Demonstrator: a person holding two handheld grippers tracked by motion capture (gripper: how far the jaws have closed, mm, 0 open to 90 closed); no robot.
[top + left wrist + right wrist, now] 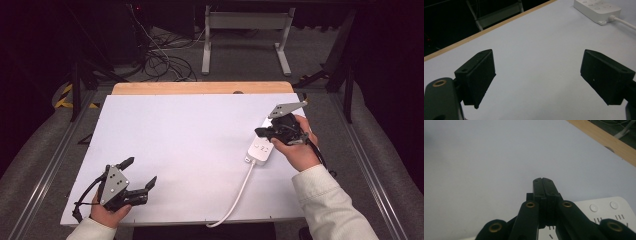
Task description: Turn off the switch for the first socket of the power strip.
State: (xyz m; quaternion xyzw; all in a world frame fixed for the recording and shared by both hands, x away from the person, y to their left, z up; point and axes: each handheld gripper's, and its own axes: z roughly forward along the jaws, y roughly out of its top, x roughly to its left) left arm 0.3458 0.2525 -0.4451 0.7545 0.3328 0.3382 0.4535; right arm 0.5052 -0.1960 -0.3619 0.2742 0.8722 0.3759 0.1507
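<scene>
My table [190, 150] glows evenly bright under overhead light; beyond it everything falls dark, shadows soft, close-ups slightly blurred.

**Camera positions, as I read them**

High view: fixed above my side, facing forward and down over the white table [190, 150], floor beyond. Left gripper view: low and close, looking across the table toward the power strip [596, 8]. Right gripper view: very near, directly over that power strip [609, 212]. All three share strip and tabletop.
</scene>
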